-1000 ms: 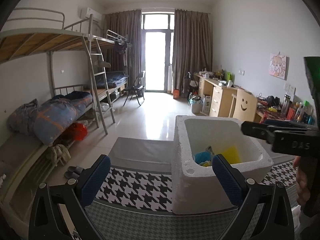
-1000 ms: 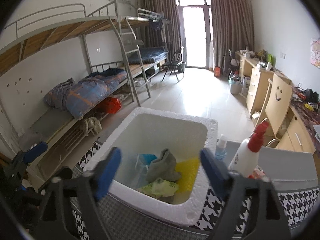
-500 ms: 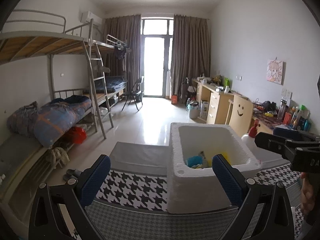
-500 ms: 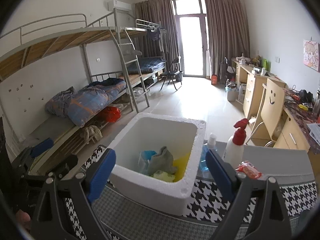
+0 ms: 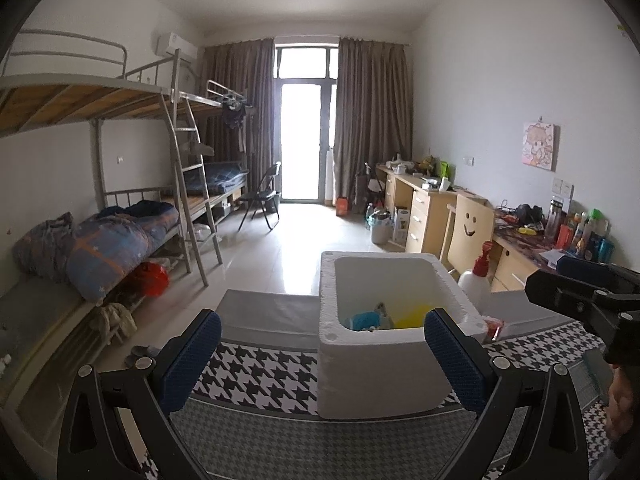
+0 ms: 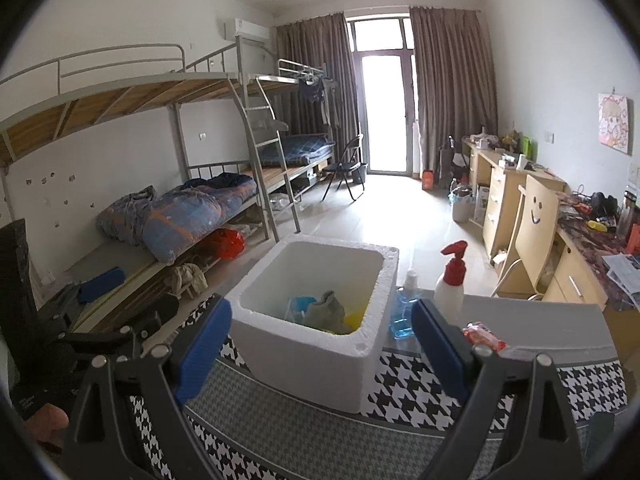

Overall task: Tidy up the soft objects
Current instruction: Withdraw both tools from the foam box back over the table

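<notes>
We're holding both grippers back from foam box (image 6: 320, 344), nothing in either one. Left gripper (image 5: 322, 364) hanging released, jaws wide; right gripper (image 6: 322, 344) same. Soft stuff sitting inside box: grey cloth (image 6: 326, 312), blue cloth (image 6: 298, 306), yellow cloth (image 5: 412, 314). Box resting on houndstooth tablecloth (image 6: 404, 394), spray bottle (image 6: 450, 284) and blue bottle (image 6: 404, 308) standing just beside its right wall.
</notes>
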Demonstrator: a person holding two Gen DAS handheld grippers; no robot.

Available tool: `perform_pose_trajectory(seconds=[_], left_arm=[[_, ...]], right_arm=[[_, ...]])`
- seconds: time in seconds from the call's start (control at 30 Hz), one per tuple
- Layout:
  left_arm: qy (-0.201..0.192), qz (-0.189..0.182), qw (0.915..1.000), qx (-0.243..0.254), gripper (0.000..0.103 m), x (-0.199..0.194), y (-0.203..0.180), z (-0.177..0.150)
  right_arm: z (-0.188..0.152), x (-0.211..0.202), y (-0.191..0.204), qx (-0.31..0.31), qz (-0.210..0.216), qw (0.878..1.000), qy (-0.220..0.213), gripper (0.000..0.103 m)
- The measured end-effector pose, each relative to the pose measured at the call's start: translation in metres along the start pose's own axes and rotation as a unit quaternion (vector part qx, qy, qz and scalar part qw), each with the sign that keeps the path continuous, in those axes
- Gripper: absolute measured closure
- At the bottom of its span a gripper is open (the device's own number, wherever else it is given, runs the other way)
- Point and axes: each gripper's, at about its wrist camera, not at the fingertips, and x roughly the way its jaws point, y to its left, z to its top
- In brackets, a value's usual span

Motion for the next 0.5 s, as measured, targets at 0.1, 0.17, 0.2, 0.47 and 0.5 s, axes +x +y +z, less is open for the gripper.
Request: perform_pose_trajectory(seconds=[0.1, 0.17, 0.2, 0.47, 0.5], left_arm=[[0.004, -0.013, 0.9999, -0.003, 0.001, -0.002, -0.002, 0.001], [0.0, -0.011, 0.9999, -0.001, 0.001, -0.006, -0.003, 0.001], [-0.002, -0.011, 0.9999, 0.0, 0.001, -0.007, -0.004, 0.001], [-0.007, -0.026, 0.9996, 0.001, 0.001, -0.02, -0.014, -0.003], [-0.01, -0.028, 0.9996, 0.002, 0.001, -0.022, -0.015, -0.003]], right_arm=[[-0.004, -0.007, 0.0, 0.001, 0.001, 1.0, -0.004, 0.009], [-0.006, -0.012, 0.0, 0.0, 0.001, 1.0, -0.008, 0.009], [-0.007, -0.014, 0.0, 0.002, 0.0, 1.0, -0.009, 0.009], [-0.013, -0.032, -0.006, 0.002, -0.006, 1.0, -0.02, 0.009], [-0.014, -0.033, -0.007, 0.002, -0.008, 1.0, -0.022, 0.009]])
